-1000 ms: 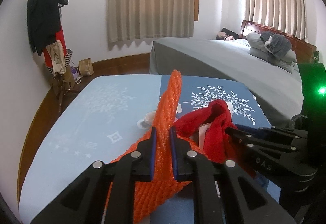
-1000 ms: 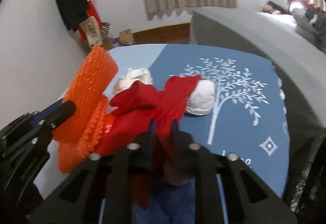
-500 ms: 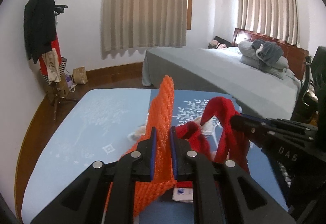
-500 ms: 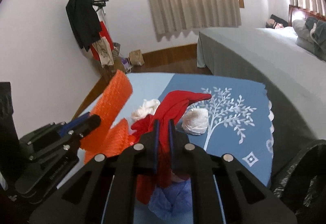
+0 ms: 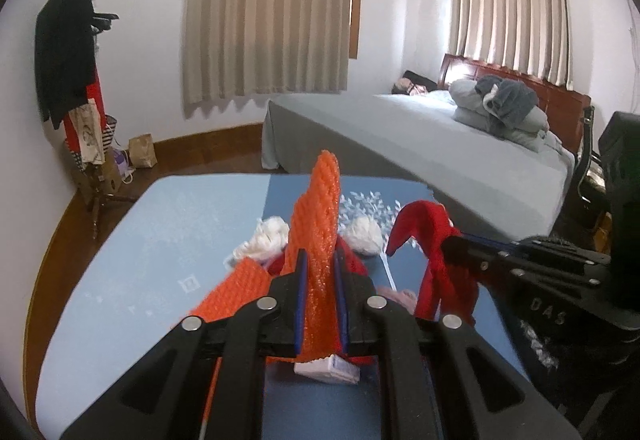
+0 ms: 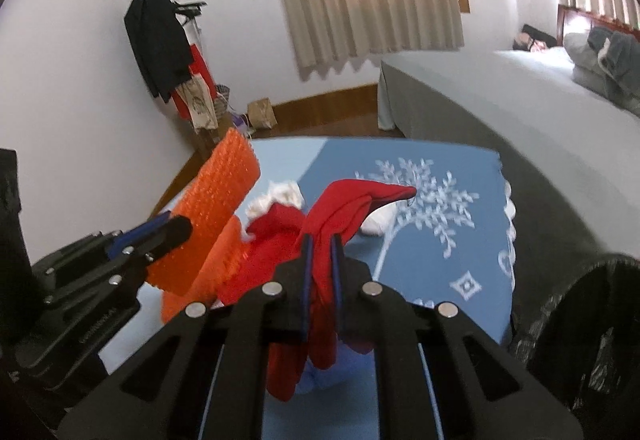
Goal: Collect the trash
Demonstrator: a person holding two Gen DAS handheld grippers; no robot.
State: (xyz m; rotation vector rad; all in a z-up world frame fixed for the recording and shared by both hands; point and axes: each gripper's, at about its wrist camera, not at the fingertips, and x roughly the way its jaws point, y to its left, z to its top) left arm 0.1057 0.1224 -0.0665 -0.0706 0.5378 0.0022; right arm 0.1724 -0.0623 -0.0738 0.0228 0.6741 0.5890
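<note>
Table: blue cloth point(image 5: 160, 240), white wads point(image 5: 268, 236) mid-table.
Room: bed point(image 5: 420, 136) beyond far edge; coat rack point(image 5: 76, 80) far-left.
Left gripper point(image 5: 320, 280): clamped on orange mesh point(image 5: 320, 208).
Right gripper point(image 6: 320, 268): clamped on red cloth point(image 6: 352, 200).
Right edge: black bag point(image 6: 580, 320).

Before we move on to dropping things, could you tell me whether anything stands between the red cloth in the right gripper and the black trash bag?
Nothing visible does. The right gripper is shut on the red cloth, which hangs above the blue tablecloth; the black trash bag lies to its right past the table edge, with open space between.
</note>
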